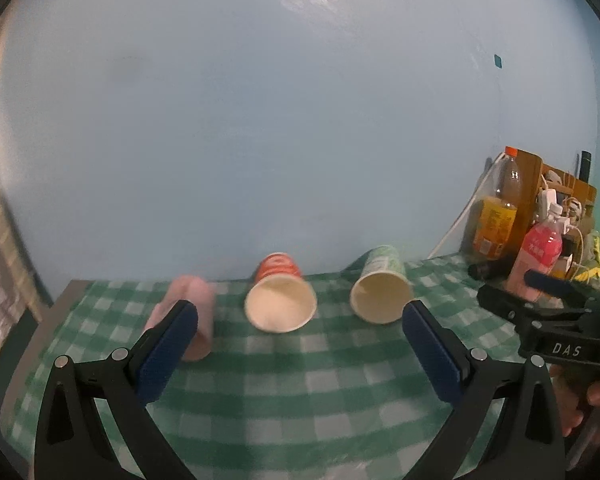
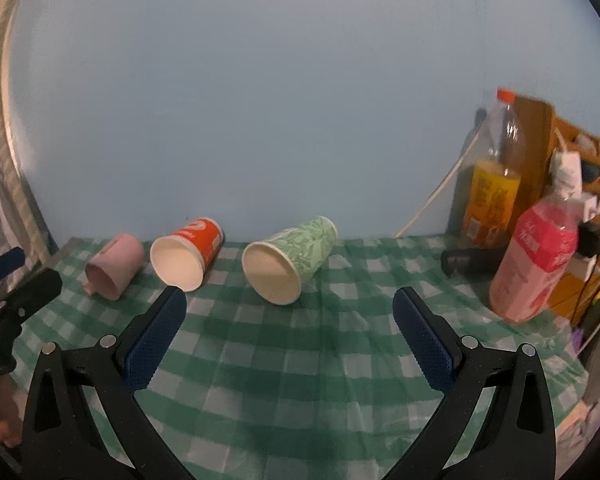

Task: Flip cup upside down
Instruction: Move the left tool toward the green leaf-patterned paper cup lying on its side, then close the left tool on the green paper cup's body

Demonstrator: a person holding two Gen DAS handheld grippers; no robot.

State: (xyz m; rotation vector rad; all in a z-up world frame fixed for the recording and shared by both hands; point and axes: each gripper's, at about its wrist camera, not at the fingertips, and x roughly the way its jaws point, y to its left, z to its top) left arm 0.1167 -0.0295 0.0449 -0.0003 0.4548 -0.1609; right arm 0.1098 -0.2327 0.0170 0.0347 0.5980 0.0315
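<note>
Three cups lie on their sides on the green checked tablecloth (image 1: 284, 392), mouths toward me: a pink mug (image 1: 198, 316) at left, an orange paper cup (image 1: 280, 296) in the middle, a green leaf-print paper cup (image 1: 382, 288) at right. They also show in the right wrist view: pink mug (image 2: 114, 270), orange cup (image 2: 186, 252), green cup (image 2: 290, 260). My left gripper (image 1: 300, 316) is open and empty in front of the orange cup. My right gripper (image 2: 288, 304) is open and empty, just short of the green cup.
A pink bottle (image 2: 536, 256), a tall orange-capped bottle (image 2: 494, 168), a dark cylinder (image 2: 470, 262), a wooden rack with cables (image 2: 580, 152) crowd the right side. A blue wall (image 2: 260, 100) stands behind the cups. The table's left edge (image 1: 60, 300) is near the mug.
</note>
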